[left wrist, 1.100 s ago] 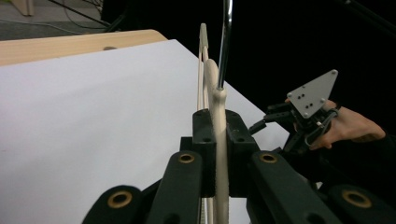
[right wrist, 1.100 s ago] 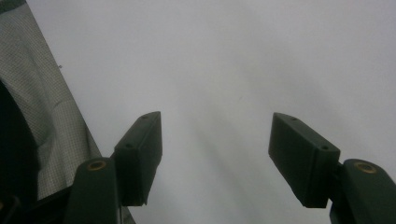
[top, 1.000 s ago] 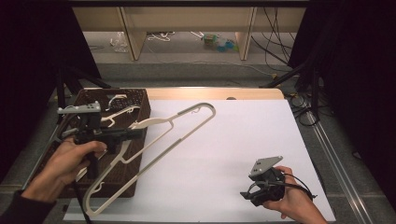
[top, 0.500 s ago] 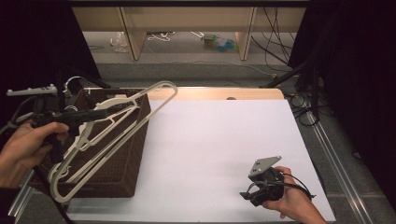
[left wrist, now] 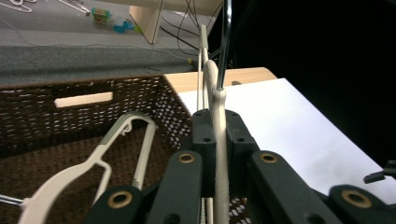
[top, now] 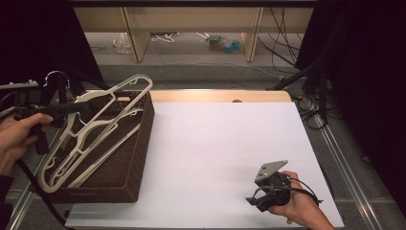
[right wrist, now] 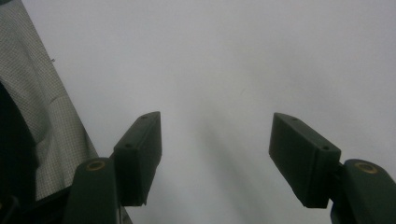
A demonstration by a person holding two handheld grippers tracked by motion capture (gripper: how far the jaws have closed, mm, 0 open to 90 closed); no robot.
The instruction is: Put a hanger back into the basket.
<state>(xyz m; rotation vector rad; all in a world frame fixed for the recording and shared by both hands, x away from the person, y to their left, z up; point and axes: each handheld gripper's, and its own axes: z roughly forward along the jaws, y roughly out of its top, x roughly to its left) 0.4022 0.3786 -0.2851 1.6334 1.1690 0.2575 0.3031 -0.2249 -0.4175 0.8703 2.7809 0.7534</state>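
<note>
My left gripper (top: 80, 106) is at the far left, above the left rim of a brown wicker basket (top: 142, 143), and is shut on a cream plastic hanger (top: 119, 88). The hanger hangs tilted over the basket, its metal hook (top: 57, 75) up beside the gripper. In the left gripper view the pads of that gripper (left wrist: 217, 128) pinch the hanger's neck (left wrist: 215, 95), and a second cream hanger (left wrist: 119, 140) lies inside the basket (left wrist: 84, 116). My right gripper (top: 253, 198) rests low on the white table top at the front right. Its jaws (right wrist: 215, 154) stand open with nothing between them.
The white table top (top: 220, 139) stretches between the basket and the right hand. A wooden strip (top: 215, 96) runs along the table's far edge. Beyond it lie grey floor, cables and shelf legs. A metal rail (top: 342, 158) borders the right side.
The left hand has carried the hanger leftward, from above the table's left part to above the basket and its left rim. The right hand and gripper have not moved.
</note>
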